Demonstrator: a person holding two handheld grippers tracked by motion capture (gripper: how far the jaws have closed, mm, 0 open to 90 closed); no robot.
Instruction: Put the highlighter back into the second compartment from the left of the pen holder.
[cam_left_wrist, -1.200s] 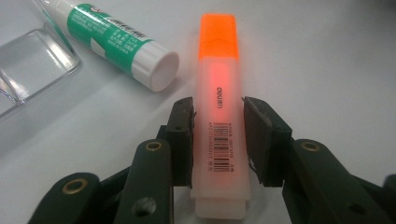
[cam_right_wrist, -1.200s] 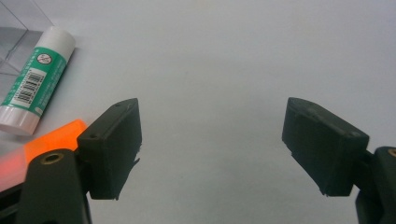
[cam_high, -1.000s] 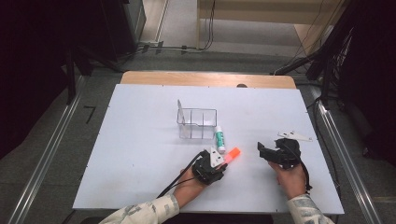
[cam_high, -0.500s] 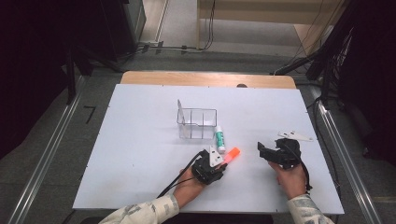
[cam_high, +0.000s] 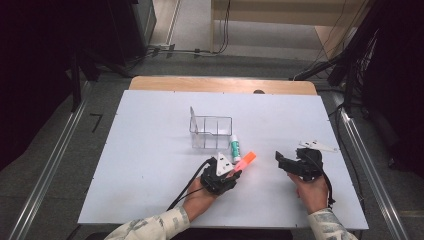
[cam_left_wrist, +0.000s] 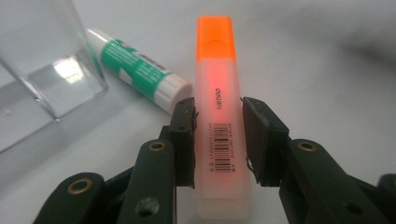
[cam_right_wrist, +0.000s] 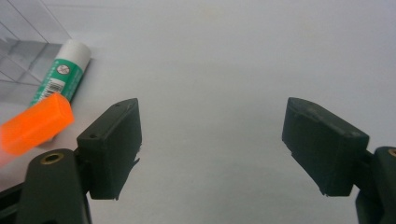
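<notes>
Gripping orange highlighter (cam_left_wrist: 217, 116), left gripper (cam_left_wrist: 218, 135); barcode readable in left gripper view.

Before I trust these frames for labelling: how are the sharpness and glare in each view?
High view: soft, dark surroundings, evenly lit table. Left gripper view: orange highlighter sharp with readable print, a bright glare patch on the clear organizer, glue stick slightly soft. Right gripper view: smooth, highlighter cap blurred at the edge.

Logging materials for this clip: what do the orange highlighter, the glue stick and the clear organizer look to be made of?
Highlighter: translucent frosted plastic body that glows orange, with an opaque matte orange cap.
Glue stick: smooth white plastic tube, likely with a glossy green printed label.
Organizer: clear rigid plastic, probably acrylic; the table shows through its walls and its edges catch highlights.
</notes>
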